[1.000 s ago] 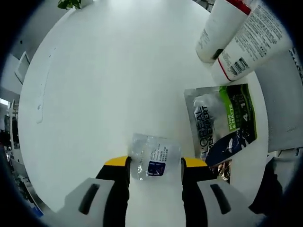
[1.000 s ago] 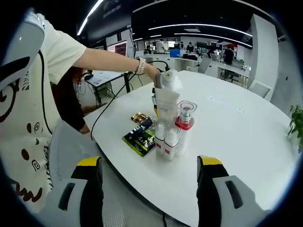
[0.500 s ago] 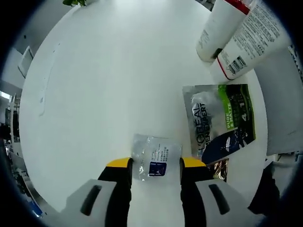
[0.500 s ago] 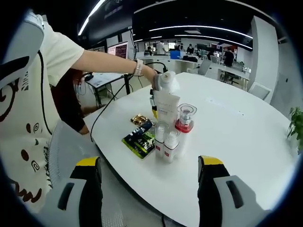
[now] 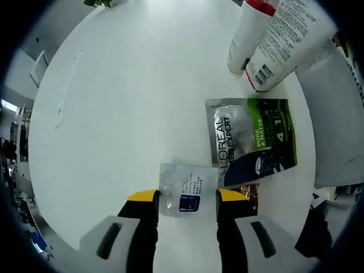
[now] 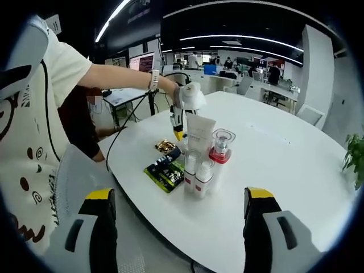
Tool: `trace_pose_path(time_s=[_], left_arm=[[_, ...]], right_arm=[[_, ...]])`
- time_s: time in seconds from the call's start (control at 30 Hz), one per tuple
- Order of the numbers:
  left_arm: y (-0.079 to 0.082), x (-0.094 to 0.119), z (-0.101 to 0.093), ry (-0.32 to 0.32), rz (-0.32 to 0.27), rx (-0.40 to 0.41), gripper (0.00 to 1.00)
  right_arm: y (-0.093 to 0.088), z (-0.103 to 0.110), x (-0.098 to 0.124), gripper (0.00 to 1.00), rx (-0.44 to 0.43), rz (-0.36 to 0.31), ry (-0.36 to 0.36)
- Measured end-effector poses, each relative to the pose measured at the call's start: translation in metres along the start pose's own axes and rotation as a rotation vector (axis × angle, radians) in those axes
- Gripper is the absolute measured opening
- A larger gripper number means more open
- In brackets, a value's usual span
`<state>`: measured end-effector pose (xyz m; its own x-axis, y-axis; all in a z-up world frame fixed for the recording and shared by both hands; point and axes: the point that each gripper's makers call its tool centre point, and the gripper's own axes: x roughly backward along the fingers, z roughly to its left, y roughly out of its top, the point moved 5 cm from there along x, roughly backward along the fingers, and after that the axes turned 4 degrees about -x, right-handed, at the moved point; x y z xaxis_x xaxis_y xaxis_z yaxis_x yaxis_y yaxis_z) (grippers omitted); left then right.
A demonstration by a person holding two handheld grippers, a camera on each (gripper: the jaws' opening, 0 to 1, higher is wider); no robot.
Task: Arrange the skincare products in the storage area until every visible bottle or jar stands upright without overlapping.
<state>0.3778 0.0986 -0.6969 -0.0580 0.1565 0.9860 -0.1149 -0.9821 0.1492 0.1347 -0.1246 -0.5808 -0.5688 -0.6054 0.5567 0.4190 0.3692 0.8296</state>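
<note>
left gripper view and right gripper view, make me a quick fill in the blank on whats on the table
1. The left gripper has its jaws around a small clear ____.
2. The flat pouch beside it lies on the ____ table.
3. The pump bottle in the standing group has a ____ collar.
4. The jaws of the right gripper are wide ____.

Missing words: packet; white; red; open

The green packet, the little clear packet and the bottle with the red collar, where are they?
green packet (image 5: pixel 253 136), left gripper view, on its printed front.
little clear packet (image 5: pixel 186 190), left gripper view, on its blue label.
bottle with the red collar (image 6: pixel 219 154), right gripper view, on the collar.
</note>
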Motion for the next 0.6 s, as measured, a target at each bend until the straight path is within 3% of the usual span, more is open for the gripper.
trace_pose_path(time_s=[0.3,0.6], left_arm=[[-0.015,0.011,-0.030,0.002,-0.007,0.039,0.38],[-0.020,0.015,-0.054,-0.004,-0.009,0.053,0.38]], right_arm=[[0.003,0.000,0.001,0.99,-0.007,-0.022,-0.012],[0.005,0.002,-0.001,0.99,0.011,-0.028,-0.010]])
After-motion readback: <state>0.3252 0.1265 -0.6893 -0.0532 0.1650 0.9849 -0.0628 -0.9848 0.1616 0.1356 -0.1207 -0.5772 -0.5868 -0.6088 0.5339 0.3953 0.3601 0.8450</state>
